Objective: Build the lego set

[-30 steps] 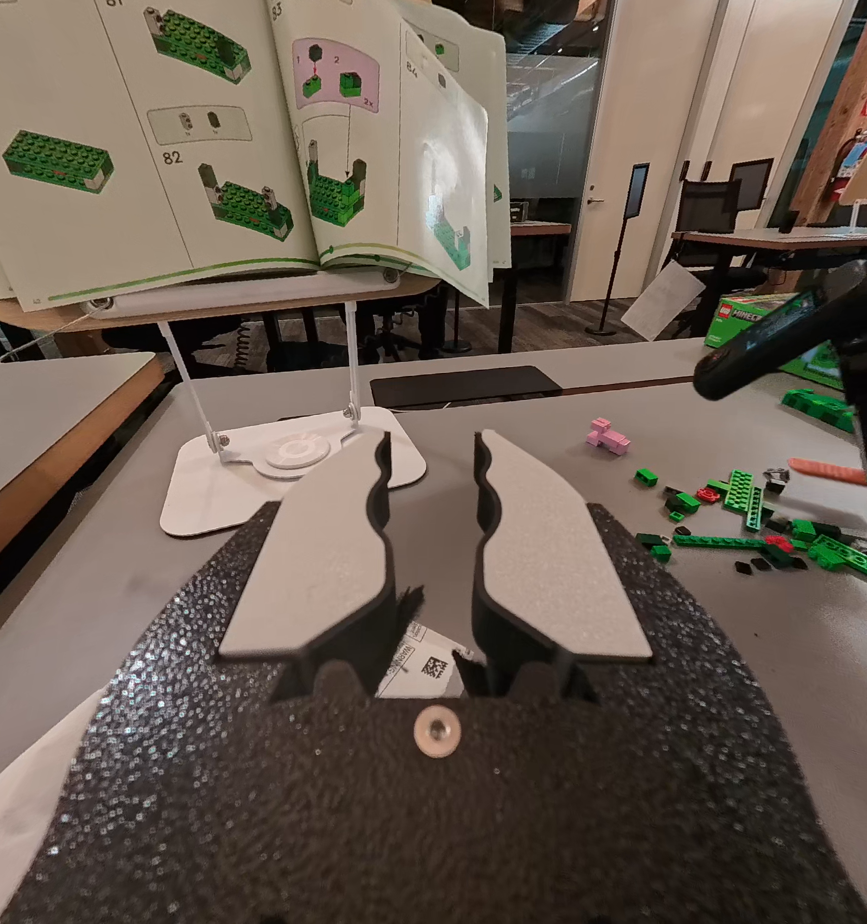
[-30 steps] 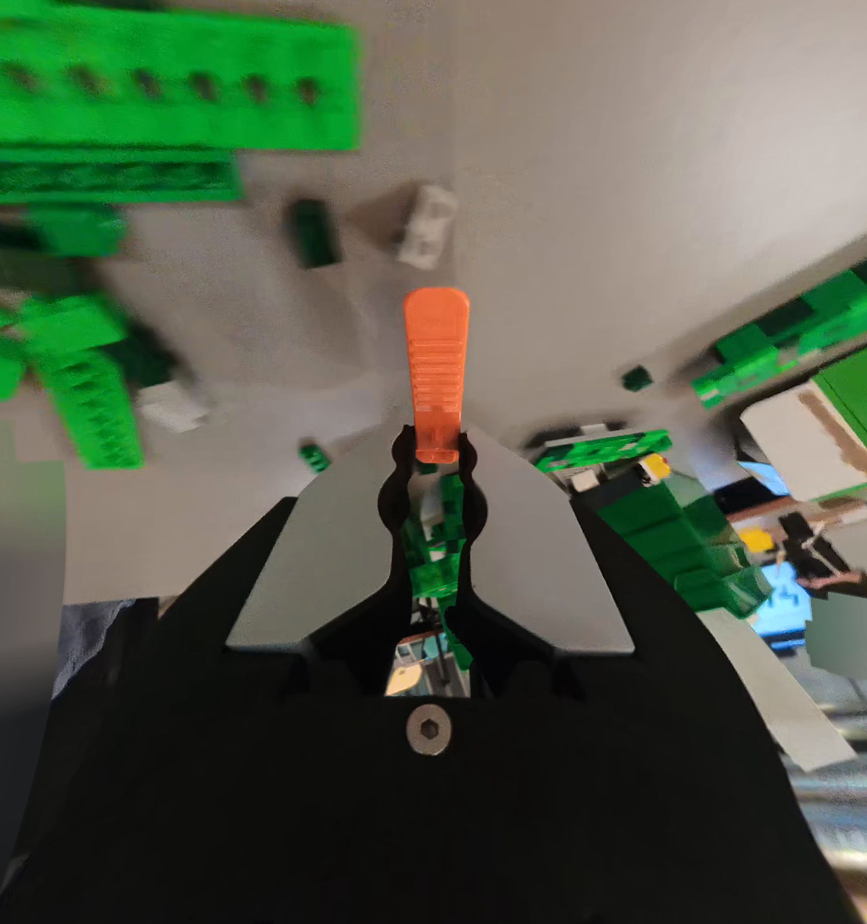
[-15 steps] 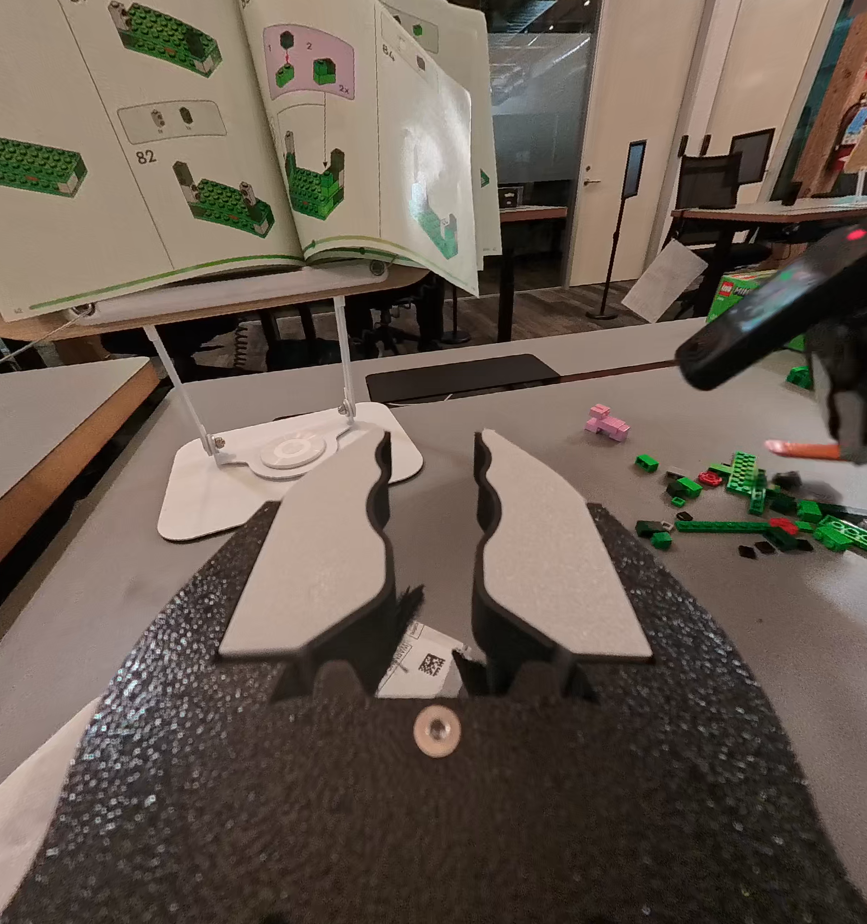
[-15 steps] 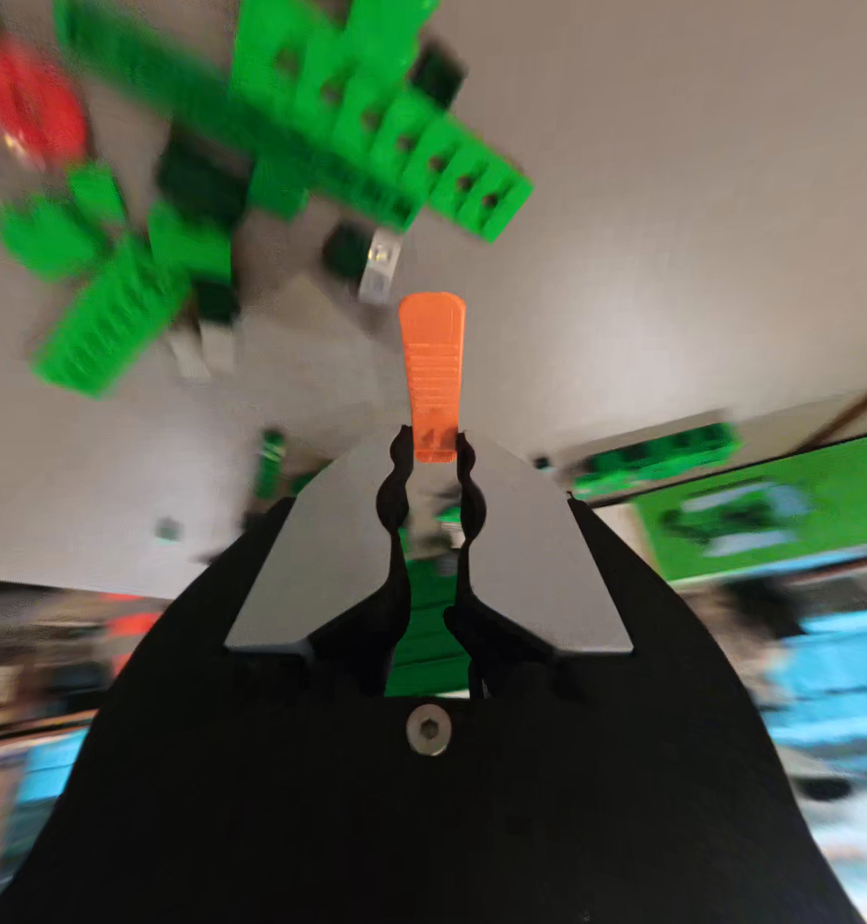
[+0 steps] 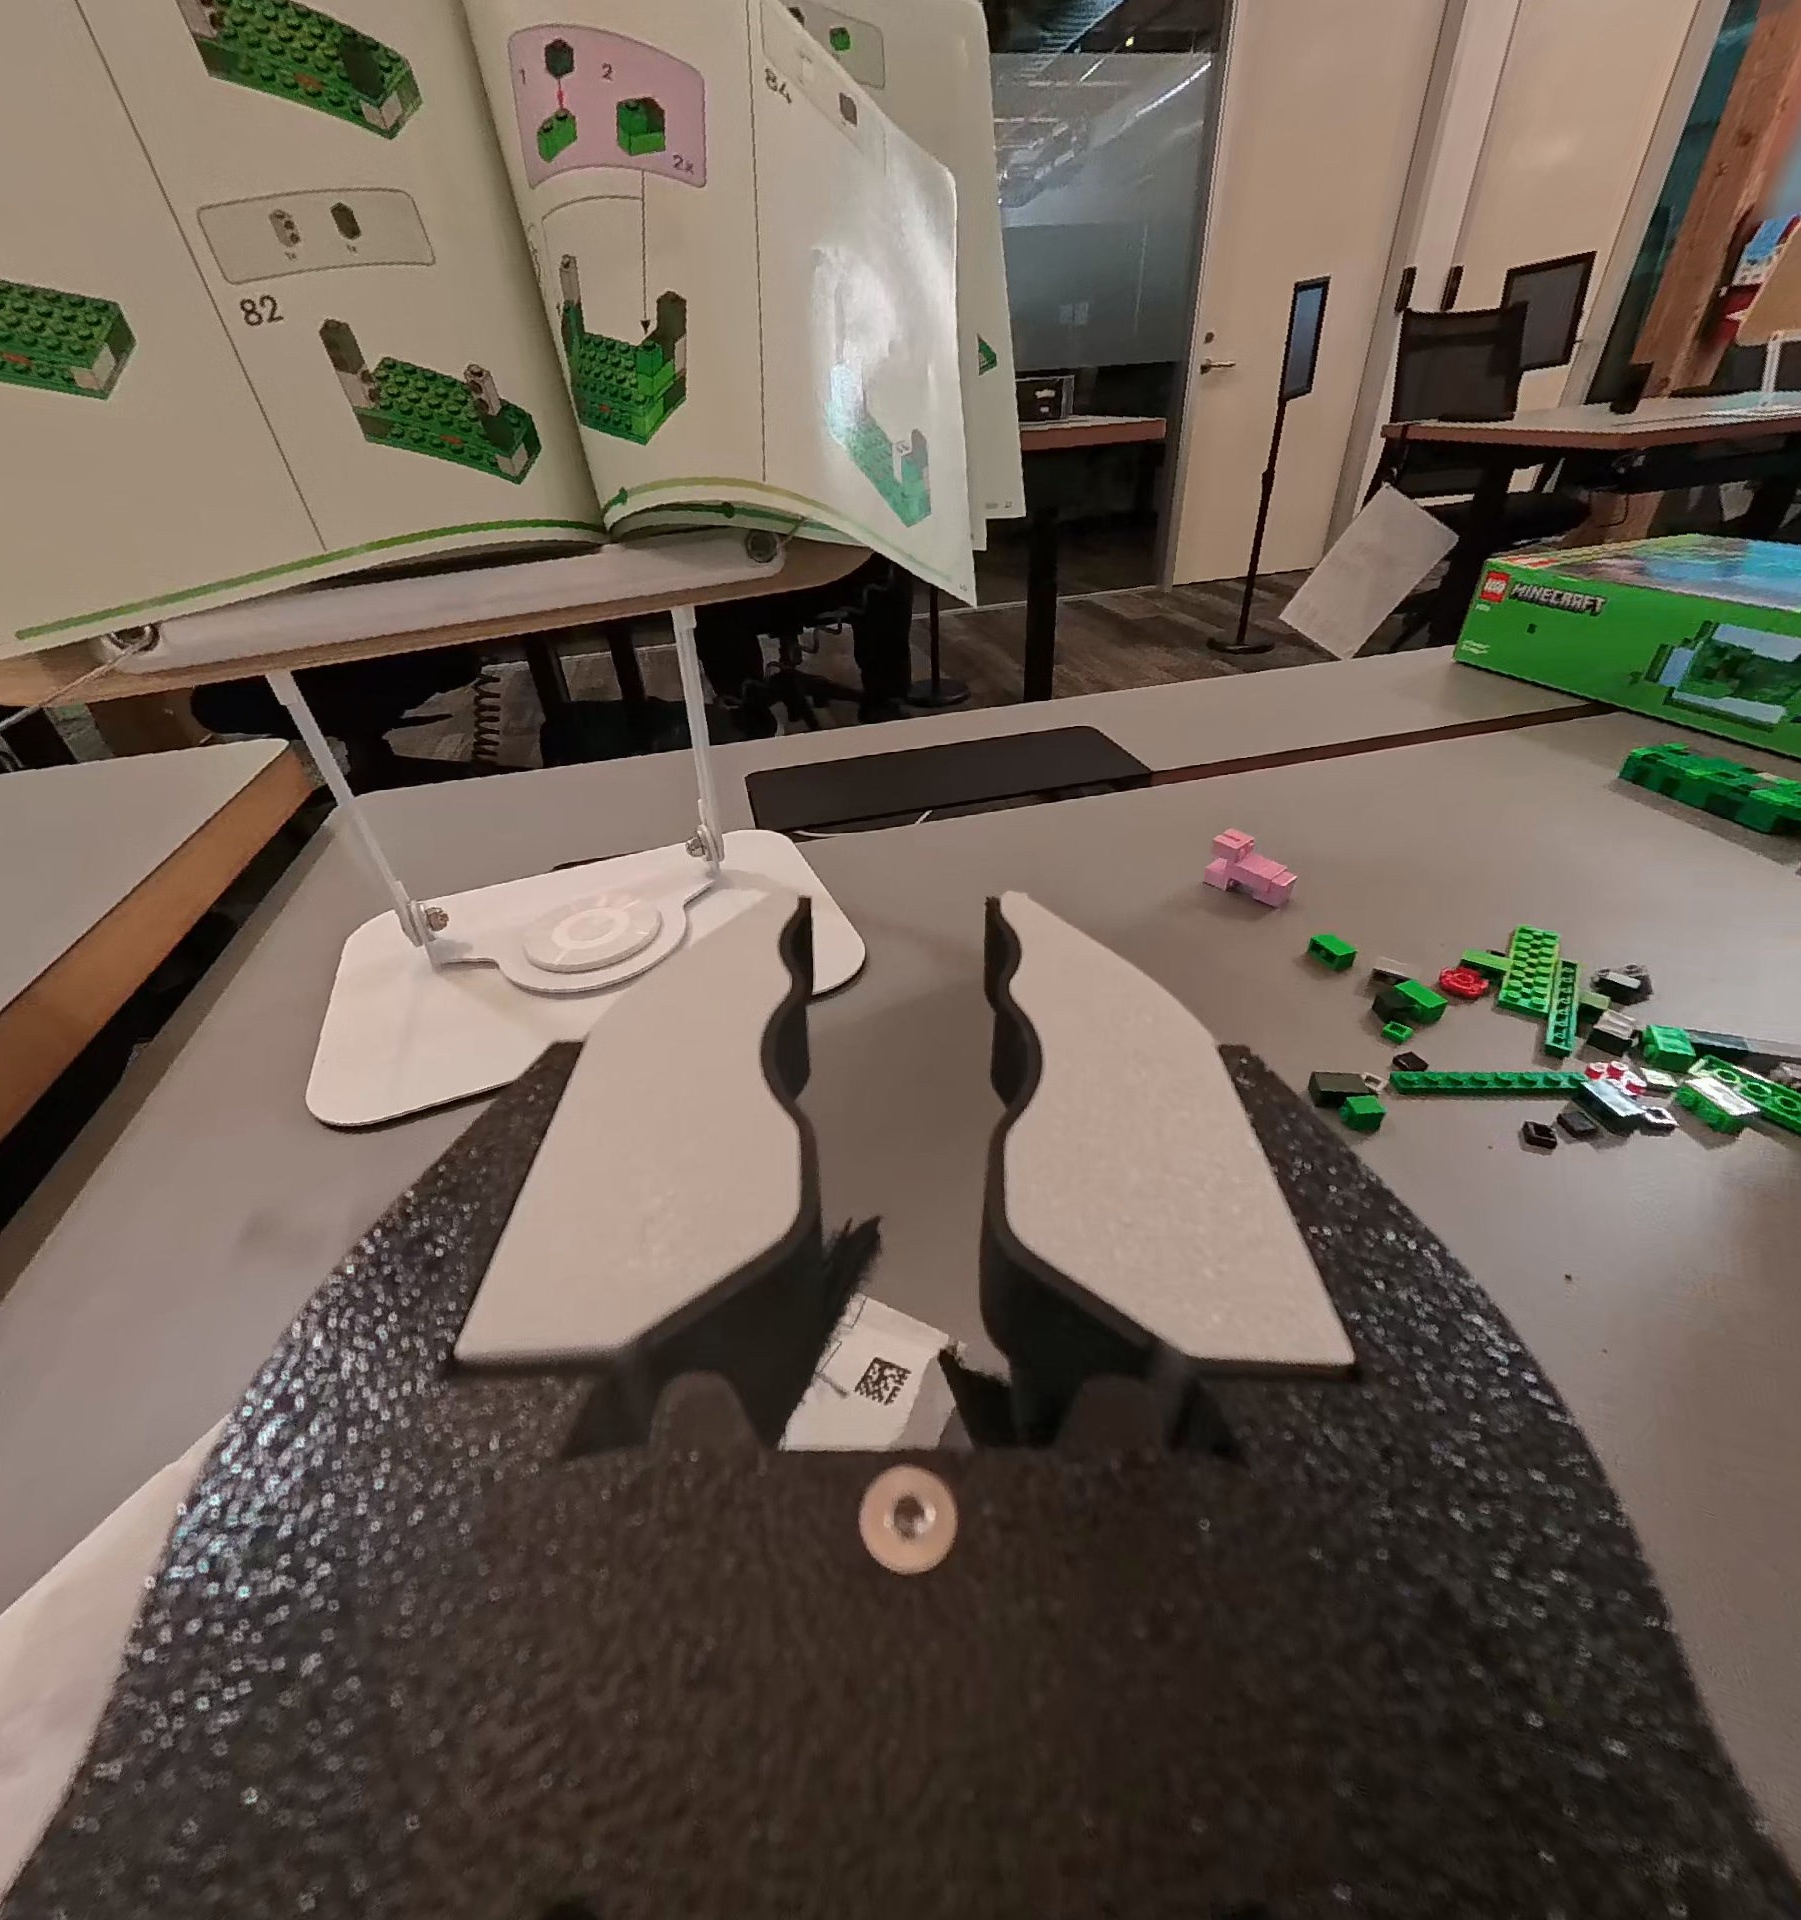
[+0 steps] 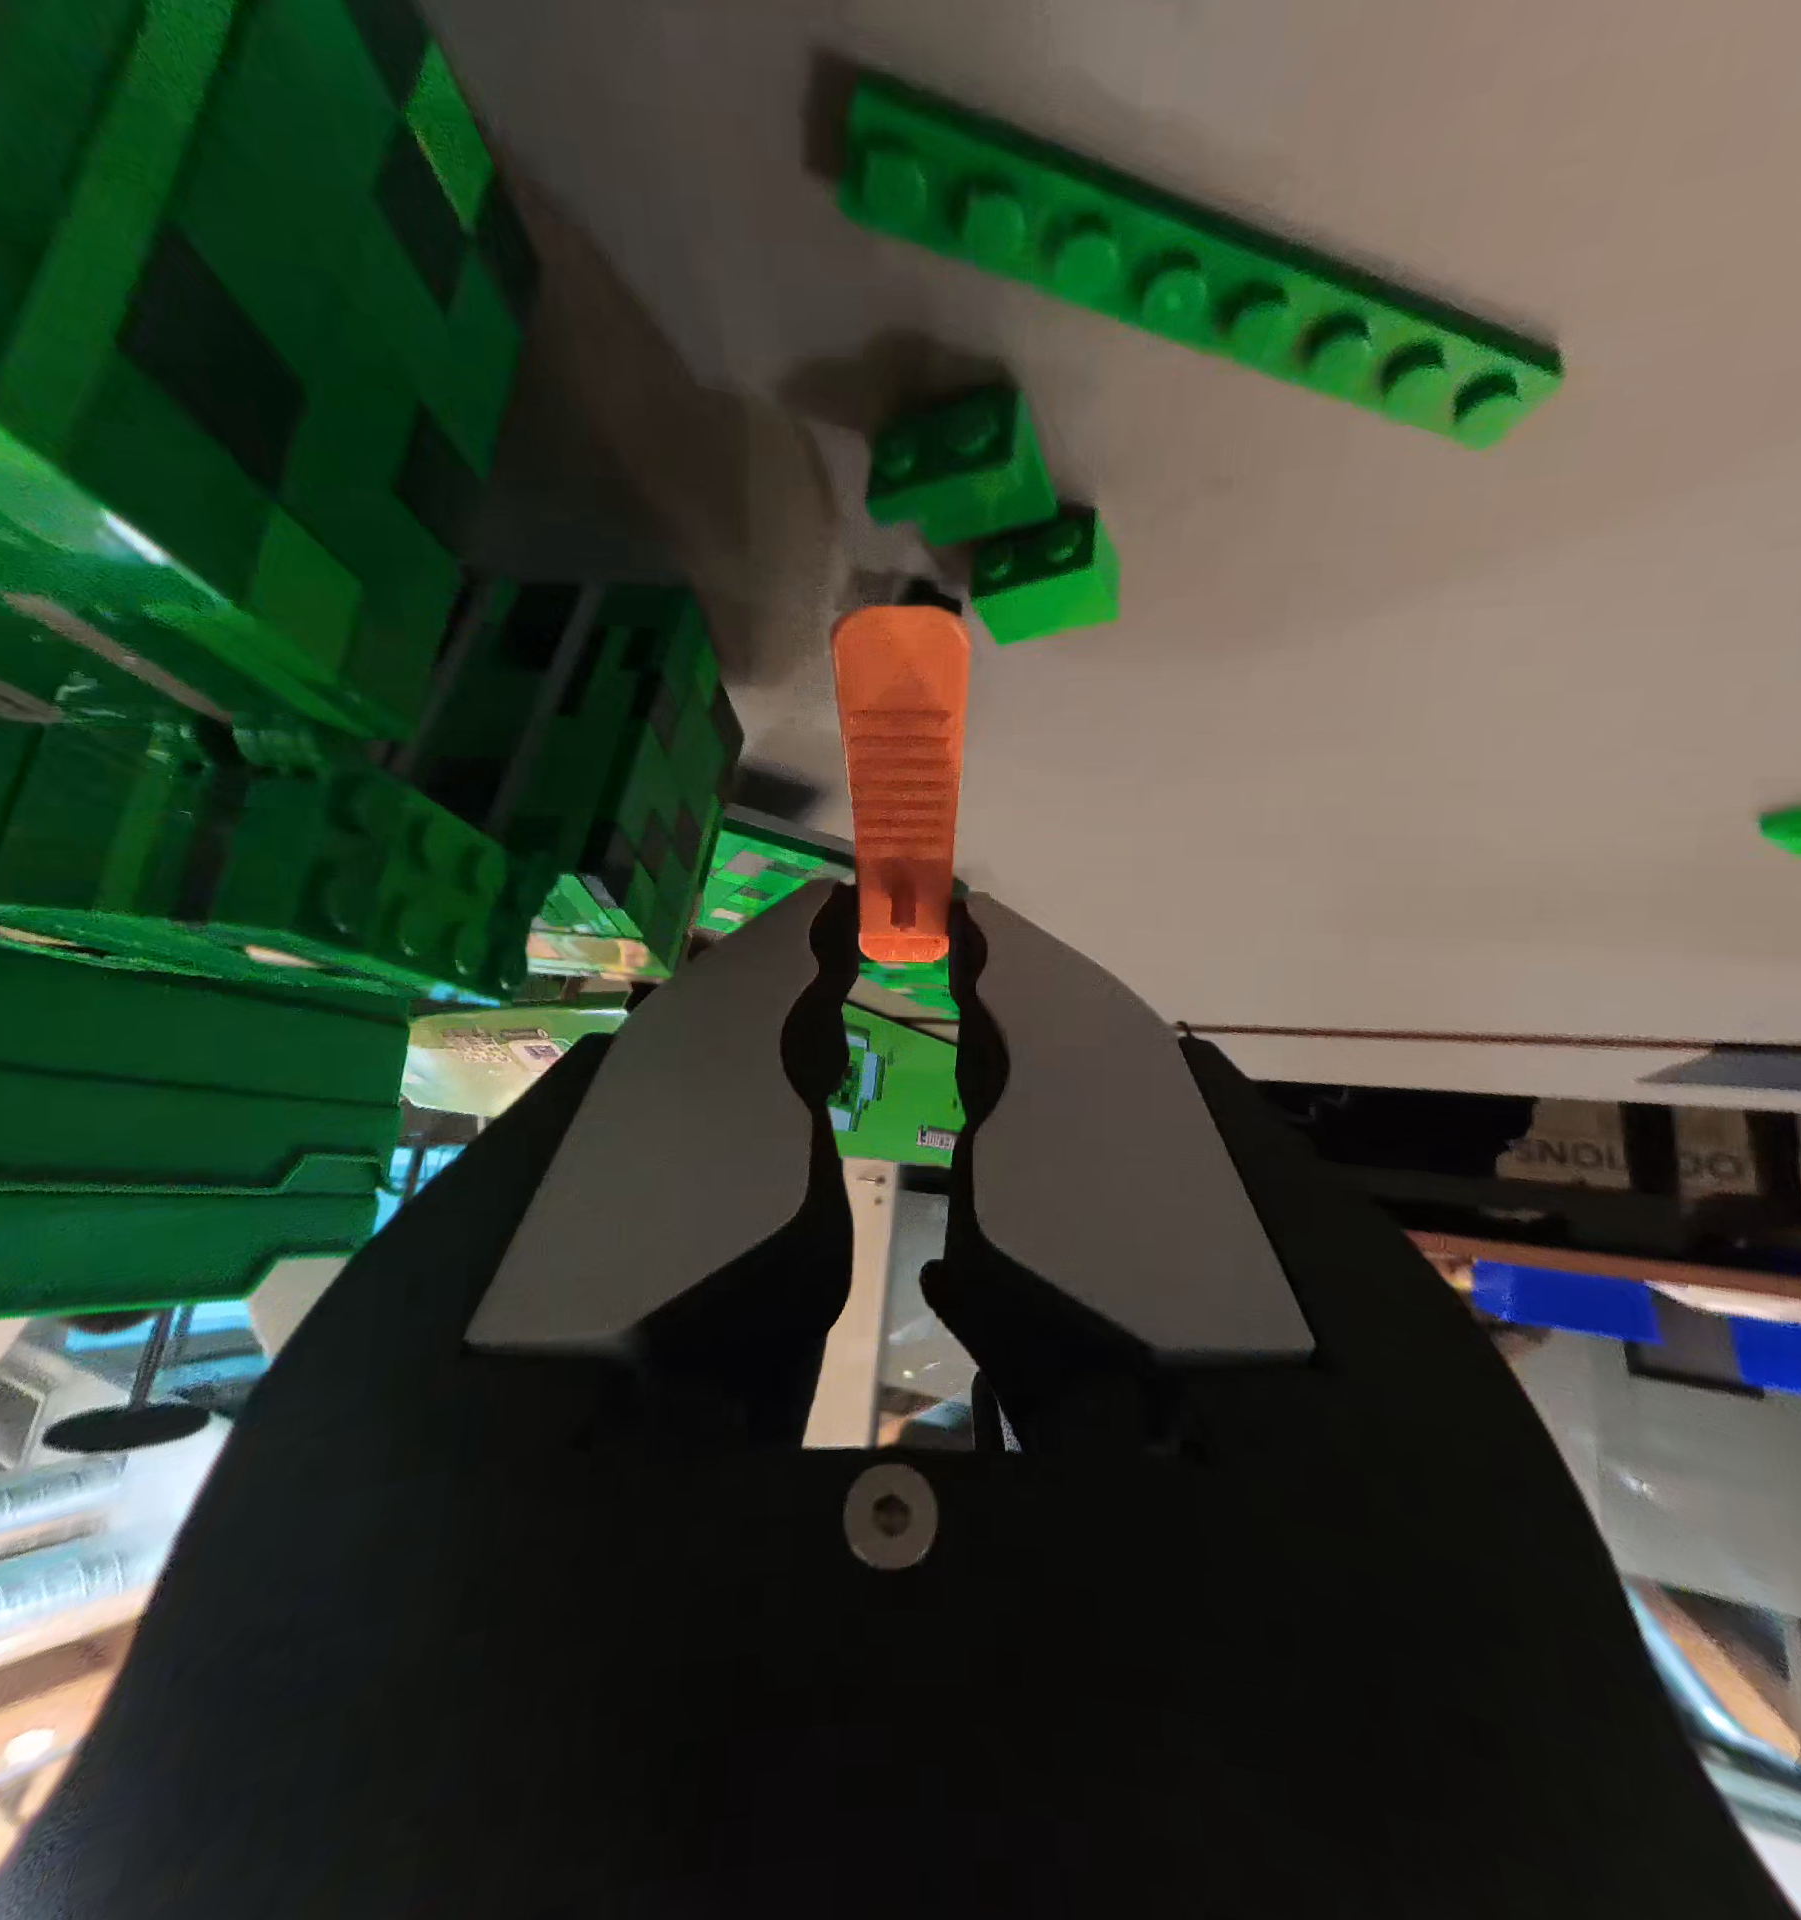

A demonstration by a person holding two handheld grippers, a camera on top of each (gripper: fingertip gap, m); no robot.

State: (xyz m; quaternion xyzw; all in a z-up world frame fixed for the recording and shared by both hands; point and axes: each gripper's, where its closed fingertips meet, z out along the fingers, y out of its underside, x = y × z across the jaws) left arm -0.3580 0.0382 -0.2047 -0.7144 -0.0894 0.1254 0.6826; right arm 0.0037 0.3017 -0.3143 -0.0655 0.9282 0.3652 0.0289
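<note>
Right wrist view: orange separator (image 6: 901, 790) base hidden between fingers (image 6: 1083, 1122).

Each hand-held gripper (image 5: 896, 935): black textured body, grey wavy-edged fingers (image 5: 667, 1164), central silver screw (image 5: 908, 1523)

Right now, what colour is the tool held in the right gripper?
Orange: the brick separator, pinched by the right gripper, shows best in the right wrist view.

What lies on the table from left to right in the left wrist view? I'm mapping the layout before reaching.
White stand base → left gripper → pink figure → loose green pieces → green box.
</note>
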